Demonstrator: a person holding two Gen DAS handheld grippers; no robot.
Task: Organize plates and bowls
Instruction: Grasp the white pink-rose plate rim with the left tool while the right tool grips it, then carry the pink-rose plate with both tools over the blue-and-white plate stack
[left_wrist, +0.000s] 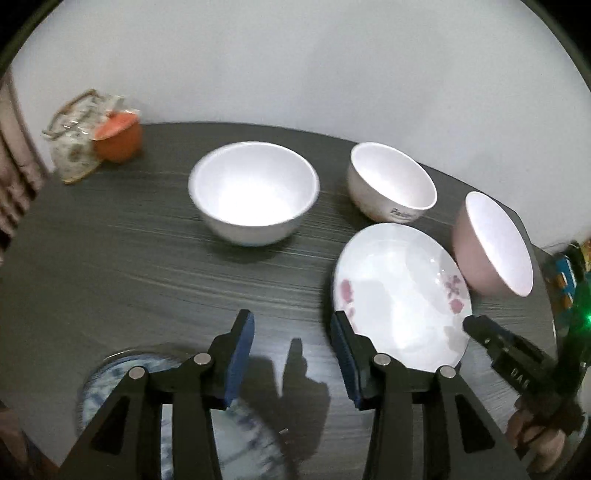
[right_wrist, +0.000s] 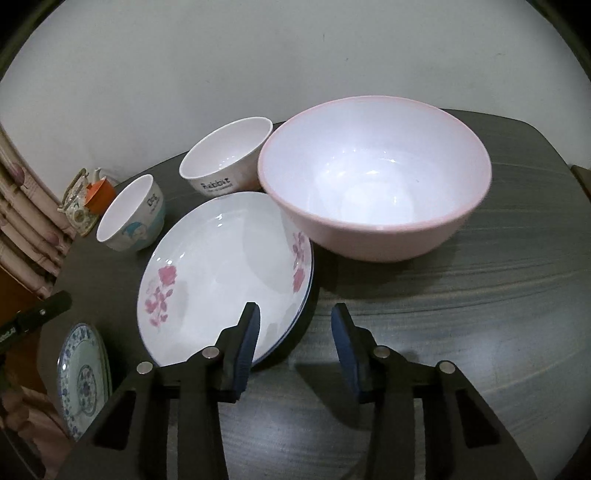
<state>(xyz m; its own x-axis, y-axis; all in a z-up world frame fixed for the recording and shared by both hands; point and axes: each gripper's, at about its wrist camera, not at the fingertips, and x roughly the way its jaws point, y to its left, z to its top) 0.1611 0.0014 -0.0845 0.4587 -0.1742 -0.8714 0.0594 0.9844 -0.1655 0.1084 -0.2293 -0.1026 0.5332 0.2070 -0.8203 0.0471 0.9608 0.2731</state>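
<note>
While both tongs (left_wrist: 291, 354) (right_wrist: 295, 345) stand apart and empty, the flowered plate (right_wrist: 221, 273) lies beside the pink bowl (right_wrist: 373, 181) on the surface (right_wrist: 461, 314).

Pale pink outside, white inside on the big bowl (right_wrist: 375, 181); white with pink flower sprays on the plate (right_wrist: 221, 273); blue-and-white ornament on the small plate (right_wrist: 83, 380); white with black lettering on one small bowl (right_wrist: 225, 158), white with a blue figure on another (right_wrist: 129, 214); dark grey streaked table (right_wrist: 461, 314); orange cup (left_wrist: 118, 138)
</note>
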